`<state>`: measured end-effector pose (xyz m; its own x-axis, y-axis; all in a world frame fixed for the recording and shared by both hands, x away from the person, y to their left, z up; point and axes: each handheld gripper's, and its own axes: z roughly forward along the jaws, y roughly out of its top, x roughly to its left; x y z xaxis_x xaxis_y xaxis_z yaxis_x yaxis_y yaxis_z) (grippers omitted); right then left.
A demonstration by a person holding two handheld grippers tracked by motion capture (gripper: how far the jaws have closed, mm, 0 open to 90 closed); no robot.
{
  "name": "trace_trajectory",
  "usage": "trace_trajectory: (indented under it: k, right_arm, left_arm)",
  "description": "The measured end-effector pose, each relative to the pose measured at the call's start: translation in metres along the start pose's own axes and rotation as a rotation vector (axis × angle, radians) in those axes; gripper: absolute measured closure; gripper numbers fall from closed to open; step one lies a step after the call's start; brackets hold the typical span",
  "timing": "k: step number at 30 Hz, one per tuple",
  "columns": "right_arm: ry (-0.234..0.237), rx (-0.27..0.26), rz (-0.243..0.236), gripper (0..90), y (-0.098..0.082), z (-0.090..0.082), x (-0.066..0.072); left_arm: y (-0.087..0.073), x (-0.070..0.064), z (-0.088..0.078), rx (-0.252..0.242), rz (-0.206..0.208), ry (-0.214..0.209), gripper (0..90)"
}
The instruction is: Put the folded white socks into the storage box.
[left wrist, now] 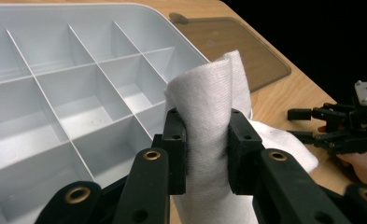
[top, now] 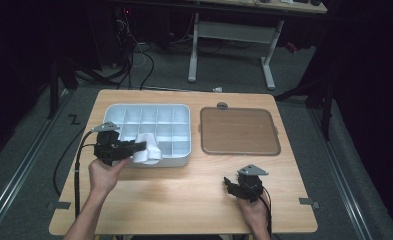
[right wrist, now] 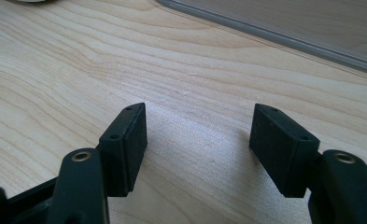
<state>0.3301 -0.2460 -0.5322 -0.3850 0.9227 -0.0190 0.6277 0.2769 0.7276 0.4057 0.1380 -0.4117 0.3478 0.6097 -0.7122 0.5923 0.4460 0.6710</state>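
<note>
From the high view, the left gripper [top: 134,148] holds a white cloth [top: 148,148] at the near edge of the white compartment tray [top: 115,111], which lies just ahead of it on the bench [top: 184,200]. The cloth bunches out beyond the jaw tips and droops over the tray's near cells, which suggests it is held there as a wiping pad for the compartments. Off to this gripper's right lies a brown lid [top: 239,131], flat and apart from the tray, probably set aside so the compartments stay open to reach. The right gripper [top: 229,183] rests low over bare bench, well to the right of the left one and nearer the person, clear of the working hand.

In the left gripper view, the jaws are pinched onto a folded column of the cloth [left wrist: 209,121], the pads pressing into it from both sides, so the opening is only as wide as the wad. The fold stands up past the pads, giving a soft edge to push into a cell. The tray [left wrist: 78,42] spreads out ahead and to the left of the jaws, its dividers bare. The right gripper [left wrist: 299,125] sits farther off to the right, beside a loose tail of the cloth lying on the bench.

In the right gripper view, the jaws stand well apart with nothing between them, just above the wood of the bench [right wrist: 78,56]. The lid's rim [right wrist: 284,39] runs ahead and to the right.
</note>
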Motion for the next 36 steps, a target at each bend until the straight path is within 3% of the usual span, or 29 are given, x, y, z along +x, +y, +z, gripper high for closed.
trace_trajectory:
  k: [11,22,32,36]
  right_arm:
    - [0.001,0.000,0.001,37.0,0.000,0.000,0.000]
    - [0.002,0.000,0.003,37.0,0.000,0.000,0.000]
    - [0.002,0.000,0.001,37.0,0.000,0.000,0.000]
    - [0.001,0.000,0.001,36.9,0.000,0.000,0.000]
  left_arm:
    - [0.012,0.006,0.018,-0.006,0.001,0.025,73.2]
    - [0.012,0.023,0.034,0.022,-0.017,0.058,73.2]
    - [-0.002,0.034,0.045,0.069,0.075,0.133,73.2]
    - [-0.004,0.037,0.047,0.075,0.091,0.149,73.2]
